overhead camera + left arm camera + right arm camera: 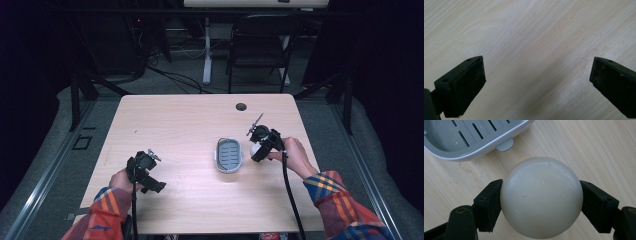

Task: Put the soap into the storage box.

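Right now the right gripper (pixel 256 150) is clamped on a round, off-white bar of soap (pixel 541 197): in the right gripper view its two black pads (pixel 489 203) press against the soap's opposite sides, and the soap bulges out well above and below them. In the high view the soap (pixel 255 148) shows as a pale spot at the gripper's tip, above the right half of the table (pixel 175 125), toward its right edge and about midway between the far and near edges. Whether it touches the wood cannot be told, though the right gripper view shows bare wood grain all round it. Just beside it, on the side toward the table's middle, lies a grey soap dish (pixel 228 155) with a pale rim and a slotted floor; in the right gripper view the dish (pixel 474 147) sits past the soap, close but apart from it, with a small tab sticking out of its rim toward the soap. The left gripper (pixel 145 172) is held over the near left part of the table, well apart from dish and soap. In the left gripper view its jaws stand wide open with nothing between them but the table (pixel 536 37).
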Tool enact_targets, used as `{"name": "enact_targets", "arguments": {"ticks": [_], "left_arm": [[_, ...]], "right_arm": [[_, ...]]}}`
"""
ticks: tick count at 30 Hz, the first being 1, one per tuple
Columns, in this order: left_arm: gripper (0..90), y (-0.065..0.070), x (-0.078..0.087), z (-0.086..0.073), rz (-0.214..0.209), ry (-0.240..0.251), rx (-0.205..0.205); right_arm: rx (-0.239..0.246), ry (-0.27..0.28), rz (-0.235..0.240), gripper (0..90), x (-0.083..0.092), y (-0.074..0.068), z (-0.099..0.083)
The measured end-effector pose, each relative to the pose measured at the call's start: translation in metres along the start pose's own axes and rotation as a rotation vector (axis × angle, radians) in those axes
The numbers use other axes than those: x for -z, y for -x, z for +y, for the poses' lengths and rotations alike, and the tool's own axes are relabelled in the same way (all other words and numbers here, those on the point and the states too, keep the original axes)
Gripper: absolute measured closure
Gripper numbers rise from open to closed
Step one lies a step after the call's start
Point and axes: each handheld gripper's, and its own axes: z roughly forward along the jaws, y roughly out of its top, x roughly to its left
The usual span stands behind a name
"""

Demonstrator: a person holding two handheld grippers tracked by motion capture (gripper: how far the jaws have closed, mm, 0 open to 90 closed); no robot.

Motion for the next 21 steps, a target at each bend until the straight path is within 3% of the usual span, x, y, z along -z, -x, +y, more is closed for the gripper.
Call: {"name": "enact_targets", "arguments": {"ticks": [12,14,21], "left_arm": [[0.2,0.000,0.000,0.000,-0.002,0.000,-0.002],[0.2,0.000,0.000,0.000,-0.002,0.001,-0.002],[0.3,0.000,0.000,0.000,-0.001,-0.002,-0.003]], "right_arm": [[0.011,0.040,0.018,23.6,0.010,-0.006,0.016],[0.029,0.016,0.009,23.6,0.013,-0.006,0.018],[0.040,0.035,0.020,23.6,0.017,-0.011,0.028]]}}
